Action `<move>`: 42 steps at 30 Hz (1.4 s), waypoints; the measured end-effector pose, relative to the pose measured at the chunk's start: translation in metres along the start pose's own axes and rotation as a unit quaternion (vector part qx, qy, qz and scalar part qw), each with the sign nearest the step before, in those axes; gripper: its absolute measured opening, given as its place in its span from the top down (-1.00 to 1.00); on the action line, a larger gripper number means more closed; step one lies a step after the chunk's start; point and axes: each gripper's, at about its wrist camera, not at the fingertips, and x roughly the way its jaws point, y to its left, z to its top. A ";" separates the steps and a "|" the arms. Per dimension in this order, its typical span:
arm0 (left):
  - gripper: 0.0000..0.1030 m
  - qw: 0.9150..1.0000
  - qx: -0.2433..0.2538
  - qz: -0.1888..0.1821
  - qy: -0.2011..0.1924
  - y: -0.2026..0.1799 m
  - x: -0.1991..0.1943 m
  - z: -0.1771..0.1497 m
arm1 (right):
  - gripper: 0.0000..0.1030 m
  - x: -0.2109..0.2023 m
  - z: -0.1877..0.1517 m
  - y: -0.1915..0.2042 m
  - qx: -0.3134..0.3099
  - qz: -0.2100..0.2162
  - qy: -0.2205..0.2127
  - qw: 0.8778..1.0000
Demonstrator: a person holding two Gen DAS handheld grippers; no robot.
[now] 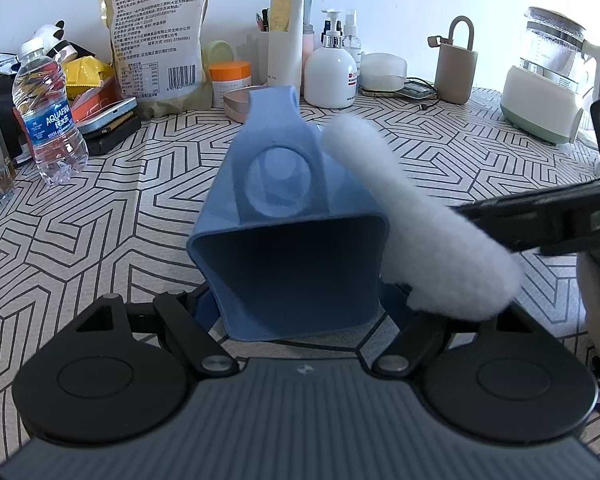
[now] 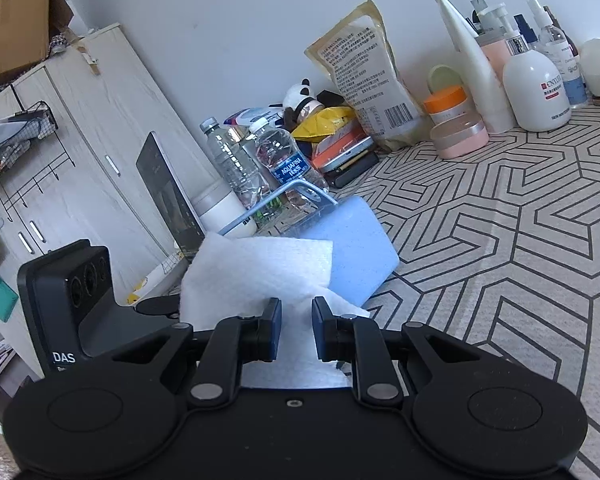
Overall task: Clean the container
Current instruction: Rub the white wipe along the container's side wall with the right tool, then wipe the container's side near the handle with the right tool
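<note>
A light blue container (image 1: 284, 184) with a handle lies tilted, its open mouth facing the left wrist camera. My left gripper (image 1: 300, 308) is shut on it, with the fingers mostly hidden behind its walls. A folded white cloth (image 1: 400, 200) rests against the container's right outer side and rim. My right gripper (image 1: 472, 216) reaches in from the right, shut on that cloth. In the right wrist view the right gripper (image 2: 297, 320) pinches the white cloth (image 2: 252, 272), and the blue container (image 2: 360, 248) lies just beyond it.
A patterned tablecloth (image 1: 140, 208) covers the table. Along the back wall stand a water bottle (image 1: 48, 112), a snack bag (image 1: 156, 36), an orange-lidded jar (image 1: 230, 80), a white pump bottle (image 1: 330, 72), a beige case (image 1: 456, 68) and a kettle (image 1: 548, 76). A cabinet (image 2: 80, 128) stands to the left.
</note>
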 end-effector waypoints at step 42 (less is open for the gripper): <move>-0.55 1.000 -0.002 0.000 -0.001 0.001 0.000 0.000 | 0.57 -0.001 -0.001 -0.002 0.000 0.011 0.001 1.000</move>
